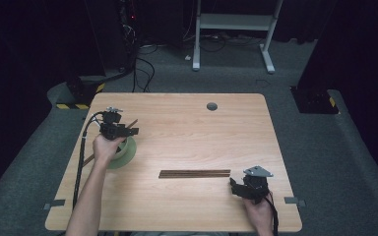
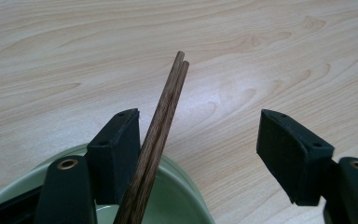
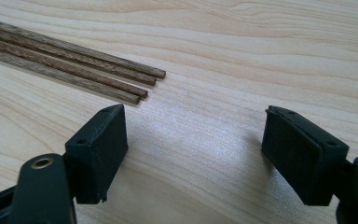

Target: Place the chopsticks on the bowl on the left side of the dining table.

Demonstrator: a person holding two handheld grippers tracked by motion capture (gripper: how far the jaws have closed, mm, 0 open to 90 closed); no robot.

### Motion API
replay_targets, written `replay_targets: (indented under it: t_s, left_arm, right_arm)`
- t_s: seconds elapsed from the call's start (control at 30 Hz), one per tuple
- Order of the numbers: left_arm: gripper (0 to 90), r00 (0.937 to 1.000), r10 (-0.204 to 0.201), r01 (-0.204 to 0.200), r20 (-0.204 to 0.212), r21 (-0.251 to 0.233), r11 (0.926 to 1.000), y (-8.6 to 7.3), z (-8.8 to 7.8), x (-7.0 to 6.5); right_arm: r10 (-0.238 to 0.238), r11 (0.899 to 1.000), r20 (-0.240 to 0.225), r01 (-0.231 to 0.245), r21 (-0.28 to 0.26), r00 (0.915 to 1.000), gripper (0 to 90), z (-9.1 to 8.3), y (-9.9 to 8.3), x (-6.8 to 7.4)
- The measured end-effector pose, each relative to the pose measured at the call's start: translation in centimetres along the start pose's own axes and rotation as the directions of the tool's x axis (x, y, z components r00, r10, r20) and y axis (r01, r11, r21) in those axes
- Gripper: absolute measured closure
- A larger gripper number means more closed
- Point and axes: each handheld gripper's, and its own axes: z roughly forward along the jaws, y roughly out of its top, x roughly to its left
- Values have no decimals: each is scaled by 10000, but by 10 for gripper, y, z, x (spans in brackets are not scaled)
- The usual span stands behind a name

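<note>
Jaws of the left gripper (image 1: 128,132) stood wide over the green bowl (image 2: 182,200) at the worktop's (image 1: 187,128) left, two chopsticks (image 2: 161,135) leaning there ungripped, so delivery looked finished, while the right gripper (image 3: 193,149), equally open and empty, needed to close on the remaining chopsticks (image 3: 70,65).

1. My table (image 1: 187,128) is pale wood with a smooth, faintly shiny grain
2. The chopsticks (image 2: 161,135) at my left gripper are dark, streaky wood, matt
3. The green bowl (image 2: 182,200) looks smooth, glossy
4. My right gripper's pads (image 3: 100,149) are matt black rubbery material
</note>
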Motion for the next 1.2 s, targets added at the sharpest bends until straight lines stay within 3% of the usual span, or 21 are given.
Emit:
replay_targets:
  t_s: [0.33,0.53,0.77,1.2]
  left_arm:
    - [305,9993,291,-295,248,174,9994,-2,-1,-7]
    - [311,9989,148,-146,442,-49,9999,-5,-2,-7]
    - [310,9982,276,-274,531,-40,9996,-7,-4,-10]
    - [290,9992,238,-220,309,-577,9981,-10,-23,-8]
  right_arm:
    - [-1,10000,-1,1,-2,10000,221,0,0,0]
    - [-1,10000,0,1,1,10000,221,0,0,0]
    - [2,10000,0,-2,0,10000,221,0,0,0]
    - [3,10000,-1,-3,0,10000,221,0,0,0]
